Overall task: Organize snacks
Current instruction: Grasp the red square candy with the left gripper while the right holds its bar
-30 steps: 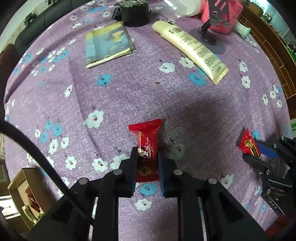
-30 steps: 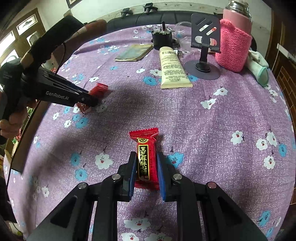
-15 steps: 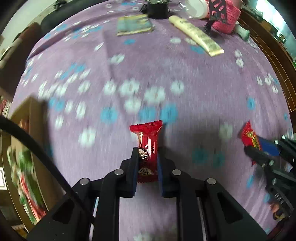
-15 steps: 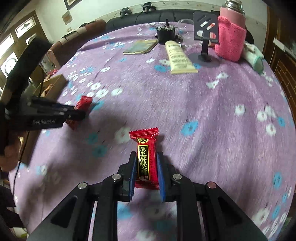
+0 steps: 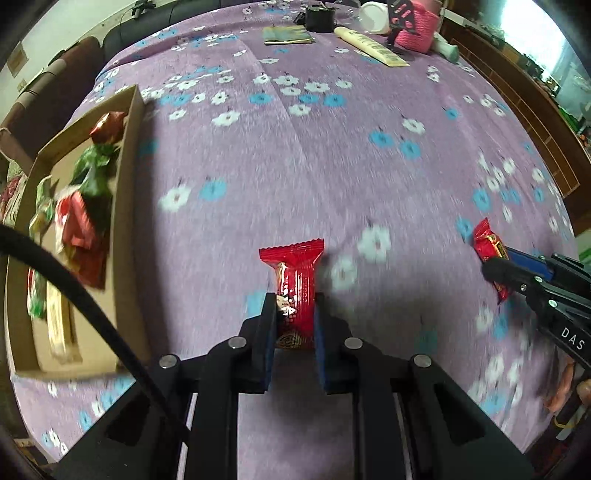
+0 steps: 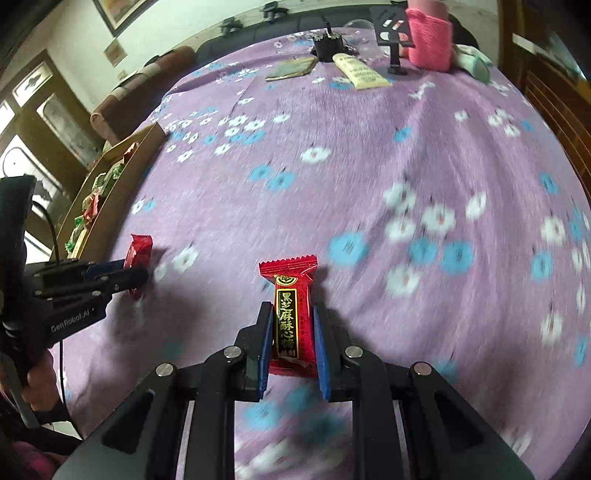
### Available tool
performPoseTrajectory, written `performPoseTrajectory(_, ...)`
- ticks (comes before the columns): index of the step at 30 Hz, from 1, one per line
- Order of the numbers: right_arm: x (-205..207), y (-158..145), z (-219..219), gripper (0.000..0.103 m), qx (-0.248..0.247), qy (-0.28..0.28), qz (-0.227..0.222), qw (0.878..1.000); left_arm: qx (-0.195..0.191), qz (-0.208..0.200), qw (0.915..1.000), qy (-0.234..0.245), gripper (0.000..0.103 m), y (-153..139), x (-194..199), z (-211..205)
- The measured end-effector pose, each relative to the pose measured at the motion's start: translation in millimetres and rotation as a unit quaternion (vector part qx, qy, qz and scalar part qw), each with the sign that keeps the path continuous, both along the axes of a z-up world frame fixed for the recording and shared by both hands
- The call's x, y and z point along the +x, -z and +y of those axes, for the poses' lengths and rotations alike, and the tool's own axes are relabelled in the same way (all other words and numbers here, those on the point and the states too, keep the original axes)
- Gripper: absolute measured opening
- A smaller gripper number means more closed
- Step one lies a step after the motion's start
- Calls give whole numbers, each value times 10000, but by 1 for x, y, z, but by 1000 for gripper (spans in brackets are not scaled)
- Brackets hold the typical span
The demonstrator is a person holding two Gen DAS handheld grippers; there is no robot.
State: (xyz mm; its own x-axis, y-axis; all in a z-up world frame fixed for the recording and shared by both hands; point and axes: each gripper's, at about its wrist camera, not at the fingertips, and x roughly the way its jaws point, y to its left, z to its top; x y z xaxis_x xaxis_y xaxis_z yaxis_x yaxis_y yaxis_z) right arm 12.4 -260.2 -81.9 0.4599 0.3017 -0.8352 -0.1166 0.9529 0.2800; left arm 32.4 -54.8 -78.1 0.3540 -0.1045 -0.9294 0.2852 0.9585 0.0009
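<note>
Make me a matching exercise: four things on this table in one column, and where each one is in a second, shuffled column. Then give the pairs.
Things:
1. red snack with gold lettering
2. cardboard box
3. cream tube
4. pink knitted sleeve

Places:
A. far end of the table, lying flat beside a black stand
B. far end, upright
C. table's left edge, holding wrapped sweets
D. clamped in the right gripper

Pairs: 1-D, 2-C, 3-A, 4-B

A box (image 5: 125,206) of snacks (image 5: 85,221) sits at the table's (image 5: 295,166) left edge; a tube (image 5: 373,46), booklet (image 5: 286,35) and stand (image 6: 395,44) lie along its far end.
</note>
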Motion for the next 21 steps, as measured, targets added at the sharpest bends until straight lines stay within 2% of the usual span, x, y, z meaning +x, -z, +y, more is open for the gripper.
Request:
performPoseTrajectory(11,-17,-11,52,19,82,-172,51,9998,-297,16,9994,194,20,0,-25,23)
performPoseTrajectory(16,-12,-6,74,20,-148,-346,160,9992,-355,51,9992,196,21,2,-32,36)
performPoseTrajectory(21,-15,-2,87,23,-690,-580,227,9957,-478,91,9986,210,21,2,-31,41)
